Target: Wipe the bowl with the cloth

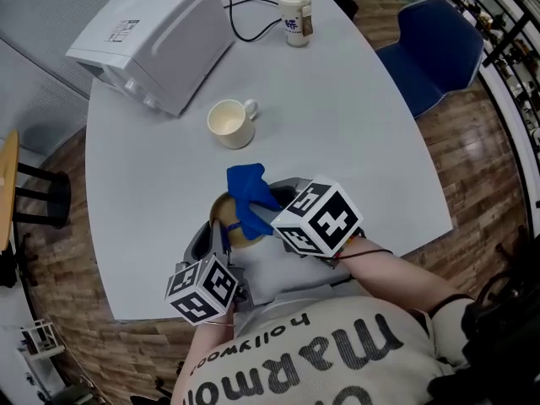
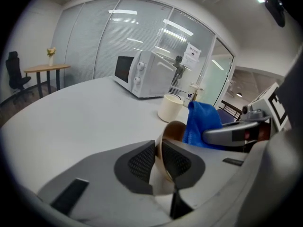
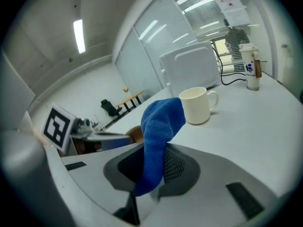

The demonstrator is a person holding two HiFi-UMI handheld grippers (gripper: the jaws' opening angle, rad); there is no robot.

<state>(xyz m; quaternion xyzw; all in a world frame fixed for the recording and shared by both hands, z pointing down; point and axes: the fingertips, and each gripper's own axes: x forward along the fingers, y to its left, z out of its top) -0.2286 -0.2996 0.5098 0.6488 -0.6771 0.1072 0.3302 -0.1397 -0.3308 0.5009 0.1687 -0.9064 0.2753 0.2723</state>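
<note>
A small tan bowl point(image 1: 226, 219) is held tilted above the near table edge; my left gripper point(image 2: 158, 162) is shut on its rim point(image 2: 166, 148), one pad inside and one outside. My right gripper point(image 3: 151, 167) is shut on a blue cloth point(image 3: 158, 134), which stands up in a fold between its jaws. In the head view the blue cloth point(image 1: 251, 194) lies over the bowl's right side, with my right gripper point(image 1: 272, 218) just right of it and my left gripper point(image 1: 218, 239) below the bowl. Most of the bowl's inside is hidden by the cloth.
A cream mug point(image 1: 230, 123) stands on the grey table point(image 1: 354, 133) a little beyond the bowl. A white microwave point(image 1: 152, 40) is at the far left, a white jar point(image 1: 294, 14) and a black cable point(image 1: 249, 19) at the far edge. A blue chair point(image 1: 432, 53) stands right.
</note>
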